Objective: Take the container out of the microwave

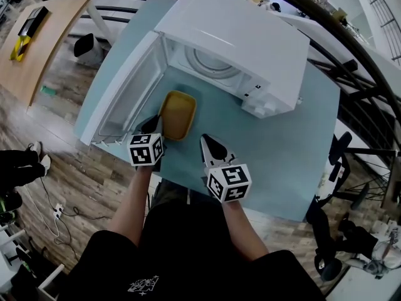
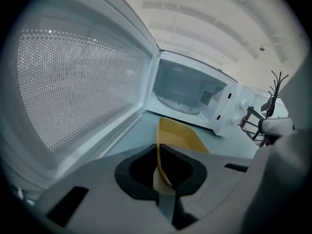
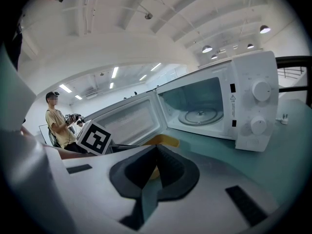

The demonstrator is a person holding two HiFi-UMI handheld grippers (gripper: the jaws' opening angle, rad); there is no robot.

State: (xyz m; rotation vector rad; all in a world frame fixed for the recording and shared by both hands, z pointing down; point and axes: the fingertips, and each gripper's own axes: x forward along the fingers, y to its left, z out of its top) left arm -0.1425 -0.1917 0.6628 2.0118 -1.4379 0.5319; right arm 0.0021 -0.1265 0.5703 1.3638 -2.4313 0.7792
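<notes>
Microwave door (image 1: 128,86) hangs open at far left. My left gripper (image 2: 158,147) is clamped on the yellow container's (image 1: 177,114) near rim, a pinch only its own view shows. The container is out on the teal table (image 1: 282,149), probably resting, before the microwave (image 1: 250,49). My right gripper (image 3: 156,149) is closed on nothing.

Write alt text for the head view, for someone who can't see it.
Seen from above, the left gripper is shut on the near rim of a yellow container, which is outside the white microwave, beside its open door over a teal table. The right gripper, shut and empty, is alongside.
</notes>
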